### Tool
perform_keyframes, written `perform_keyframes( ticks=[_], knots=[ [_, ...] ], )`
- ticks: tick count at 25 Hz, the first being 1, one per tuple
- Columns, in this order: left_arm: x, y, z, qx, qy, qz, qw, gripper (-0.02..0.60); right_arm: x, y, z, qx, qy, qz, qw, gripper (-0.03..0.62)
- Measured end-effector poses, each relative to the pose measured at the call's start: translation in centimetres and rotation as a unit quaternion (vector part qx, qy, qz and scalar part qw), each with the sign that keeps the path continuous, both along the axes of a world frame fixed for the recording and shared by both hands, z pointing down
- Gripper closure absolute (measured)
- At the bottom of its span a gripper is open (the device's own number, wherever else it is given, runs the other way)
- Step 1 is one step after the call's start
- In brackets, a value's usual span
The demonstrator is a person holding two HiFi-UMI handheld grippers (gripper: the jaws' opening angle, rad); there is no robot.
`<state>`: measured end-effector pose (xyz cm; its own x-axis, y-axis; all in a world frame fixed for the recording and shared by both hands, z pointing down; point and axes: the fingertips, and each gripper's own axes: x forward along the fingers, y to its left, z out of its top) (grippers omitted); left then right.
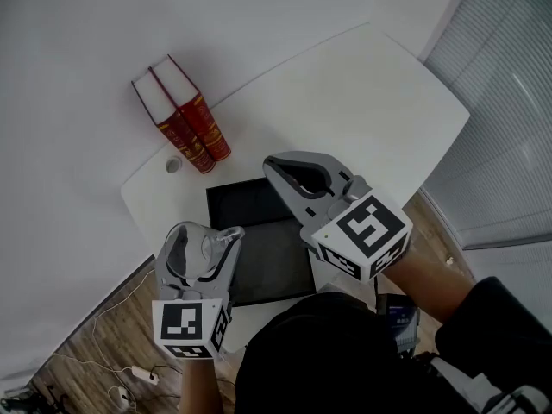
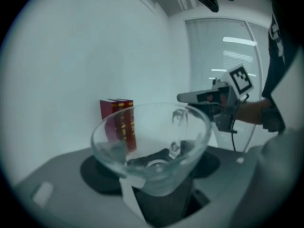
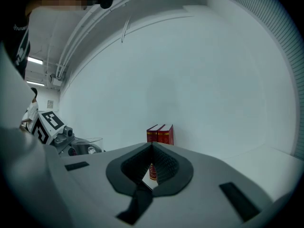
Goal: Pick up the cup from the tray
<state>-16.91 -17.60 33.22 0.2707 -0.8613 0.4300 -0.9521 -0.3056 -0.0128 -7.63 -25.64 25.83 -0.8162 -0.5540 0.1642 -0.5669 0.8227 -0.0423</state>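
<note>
A clear glass cup (image 1: 191, 247) sits tilted between the jaws of my left gripper (image 1: 200, 244), which is shut on it and holds it above the tray's near left corner. In the left gripper view the cup (image 2: 152, 146) fills the jaw space, with its wide rim turned up. The black tray (image 1: 259, 198) lies on the white table (image 1: 362, 102) and looks bare. Over the tray's right side, my right gripper (image 1: 274, 166) has its jaws closed together and holds nothing. In the right gripper view its tips (image 3: 152, 146) meet, and the left gripper (image 3: 71, 144) shows far left.
Two red books (image 1: 183, 126) stand against the wall behind the tray, with a small grey disc (image 1: 173, 165) beside them. A power strip and cable (image 1: 138, 373) lie on the wooden floor at lower left. Window blinds (image 1: 509, 102) run along the right.
</note>
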Motion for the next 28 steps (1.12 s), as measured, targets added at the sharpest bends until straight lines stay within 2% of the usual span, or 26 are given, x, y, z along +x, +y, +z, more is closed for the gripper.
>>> perform_keyframes(
  ticks=[8, 28],
  knots=[
    [0.3, 2.3, -1.9, 0.022, -0.004, 0.0, 0.9997, 0.198, 0.5, 2.4, -1.0, 0.014, -0.001, 0.003, 1.0, 0.58],
    [0.6, 10.9, -3.7, 0.043, -0.011, 0.014, 0.9989, 0.198, 1.1, 11.5, -2.1, 0.03, 0.0, 0.025, 0.999, 0.58]
  ],
)
